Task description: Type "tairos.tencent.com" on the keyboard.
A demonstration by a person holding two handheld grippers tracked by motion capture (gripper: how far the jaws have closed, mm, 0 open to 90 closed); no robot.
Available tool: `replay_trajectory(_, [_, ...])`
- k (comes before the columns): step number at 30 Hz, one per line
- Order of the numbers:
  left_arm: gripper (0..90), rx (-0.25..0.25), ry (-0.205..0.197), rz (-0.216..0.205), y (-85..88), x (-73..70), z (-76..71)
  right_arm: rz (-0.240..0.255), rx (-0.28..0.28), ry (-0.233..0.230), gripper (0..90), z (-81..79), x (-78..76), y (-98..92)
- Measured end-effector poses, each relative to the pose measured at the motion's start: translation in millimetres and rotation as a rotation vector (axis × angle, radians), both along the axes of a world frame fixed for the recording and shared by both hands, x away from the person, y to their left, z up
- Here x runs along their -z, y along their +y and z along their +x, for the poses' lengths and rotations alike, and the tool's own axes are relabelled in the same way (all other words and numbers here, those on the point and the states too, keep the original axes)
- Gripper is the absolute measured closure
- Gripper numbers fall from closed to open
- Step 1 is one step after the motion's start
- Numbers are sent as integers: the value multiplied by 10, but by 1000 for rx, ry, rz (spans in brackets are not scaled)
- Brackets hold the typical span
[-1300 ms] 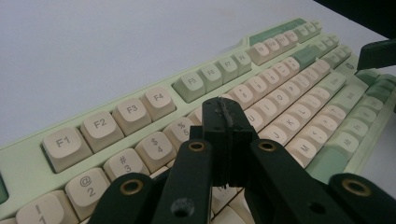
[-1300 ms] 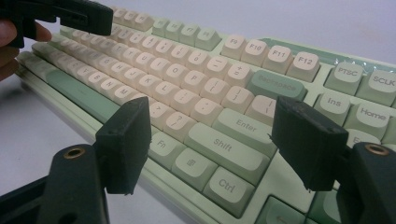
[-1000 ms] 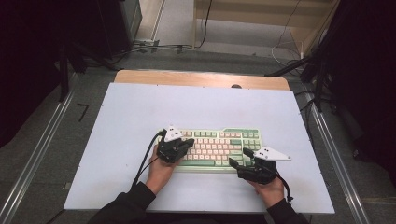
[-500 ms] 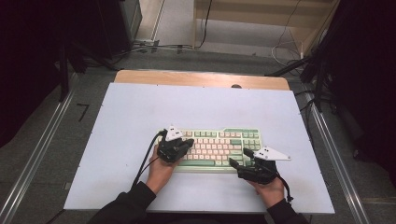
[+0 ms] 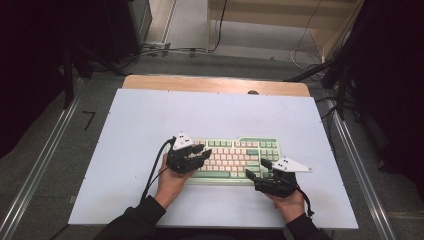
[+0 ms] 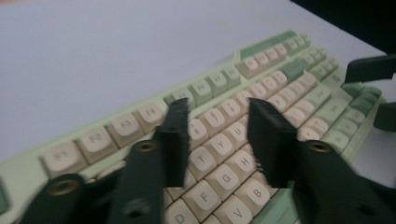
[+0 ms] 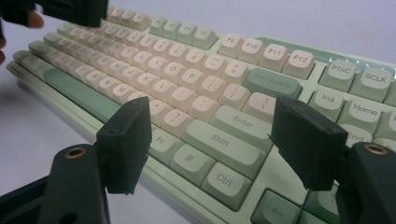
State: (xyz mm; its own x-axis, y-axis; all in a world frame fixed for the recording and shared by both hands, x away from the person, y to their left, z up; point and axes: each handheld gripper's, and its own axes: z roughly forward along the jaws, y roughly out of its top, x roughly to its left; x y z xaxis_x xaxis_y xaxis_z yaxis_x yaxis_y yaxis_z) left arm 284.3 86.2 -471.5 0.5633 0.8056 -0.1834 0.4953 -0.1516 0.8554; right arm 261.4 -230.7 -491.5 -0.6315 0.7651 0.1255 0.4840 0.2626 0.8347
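Note:
A pale green keyboard with cream and green keys lies on the white table top, toward the front. My left gripper hovers over its left half. In the left gripper view, the left gripper has its jaws apart above the letter keys, with nothing between them; they have just been opening. My right gripper is at the keyboard's front right corner. In the right gripper view, the right gripper stands open above the Shift and Enter keys, gripping nothing.
A wooden strip borders the table's far edge. Metal rails run along both sides. A black cable trails from the left gripper toward the front. Dark equipment and floor cables lie beyond the table.
The left gripper's jaws look spread wider than before. Both hands stay in the same places over the keyboard.

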Motion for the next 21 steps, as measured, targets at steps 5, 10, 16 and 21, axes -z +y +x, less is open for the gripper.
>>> replay_trajectory(5, [324, -80, 4, 23, 202, 11, -31, 3, 7, -7, 280, -1, -14, -13])
replay_trajectory(10, [317, -101, 16, -12, 404, 22, -119, 7, 17, -12, 288, 4, -39, -17])
replay_trajectory(16, [317, -140, -2, -21, 610, 27, -298, 10, 14, -16, 313, 45, -44, 14])
replay_trajectory(21, [320, -222, -62, -40, 769, 28, -468, 14, -7, -11, 358, 67, -54, 91])
